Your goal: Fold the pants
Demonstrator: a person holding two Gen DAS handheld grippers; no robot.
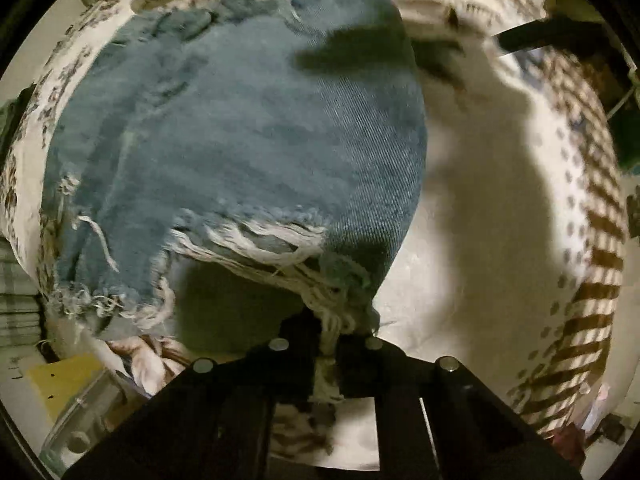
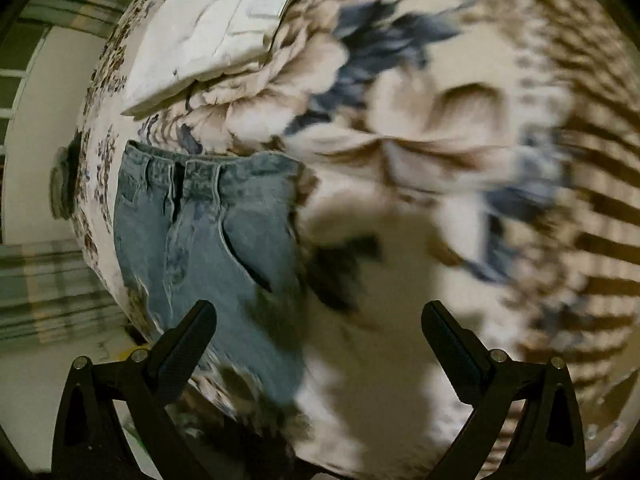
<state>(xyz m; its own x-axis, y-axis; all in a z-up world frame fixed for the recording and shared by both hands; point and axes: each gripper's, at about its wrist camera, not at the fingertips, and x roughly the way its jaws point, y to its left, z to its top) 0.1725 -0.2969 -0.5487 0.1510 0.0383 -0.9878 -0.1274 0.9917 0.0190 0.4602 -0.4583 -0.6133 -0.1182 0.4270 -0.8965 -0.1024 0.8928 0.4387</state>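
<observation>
Faded blue denim pants (image 1: 240, 132) with frayed, torn hems, spread on a bed under a cream bedspread (image 1: 472, 240) printed with brown and blue flowers and stripes; waistband at the far end in the right wrist view, near a white folded pillow (image 2: 216, 36).

Left tongs (image 1: 328, 344): clamped together on the white frayed threads of a hem, cloth pinched between the two black jaws, the hem lifted clear enough to throw a shadow beneath it.

Right tongs (image 2: 320, 332): spread wide apart, holding nothing, hovering above the bedspread just beside the leg edge of the pants (image 2: 208, 232).

Step in hand, as judged: carrying the hem end toward the waistband for a lengthwise fold. Best done with the grip kept on solid denim rather than loose threads alone, since fringe could slip or tear; free tongs best placed on the other hem corner, so that both corners travel level and the fold line falls straight.

Surroundings: checked curtain (image 2: 52, 280) at the left beyond the bed edge; yellow flat object (image 1: 60, 384) low beside the bed. Nothing lying on the pants. Both views blurred; fine detail at the pinch uncertain.
</observation>
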